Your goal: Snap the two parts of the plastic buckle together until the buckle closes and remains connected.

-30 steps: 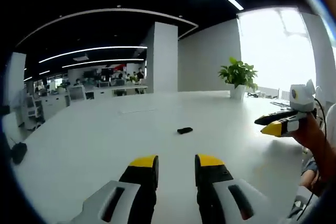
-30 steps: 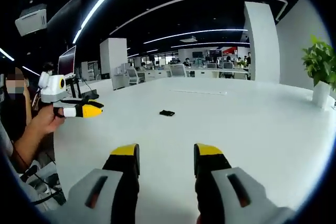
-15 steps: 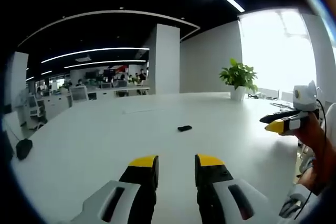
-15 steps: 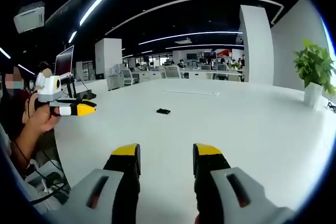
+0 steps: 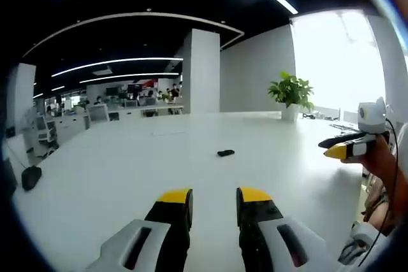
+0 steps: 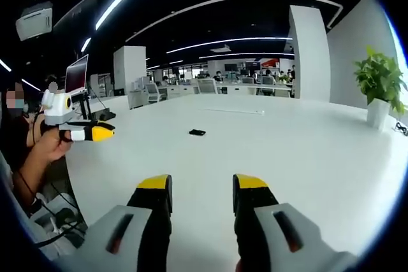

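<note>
A wide white surface [image 5: 115,170] in an open office, a plant [image 5: 290,90] near its far edge. The small black buckle [image 5: 225,153] lies mid-surface, details too small to tell. Left claw [image 5: 214,199] and right claw [image 6: 202,186] are both spread and hold nothing.

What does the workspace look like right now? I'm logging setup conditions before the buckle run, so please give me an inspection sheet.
Surface: white table, large and bare near the grippers.
Job's things: small black buckle lying far out on the table; too small to tell whether its parts are joined.
Clutter: dark object at the table's edge.
Grippers: left gripper and right gripper both open, holding nothing, short of the buckle.
Cables: dark cable below the hand.
Surroundings: potted plant, white pillar, office desks behind.
</note>
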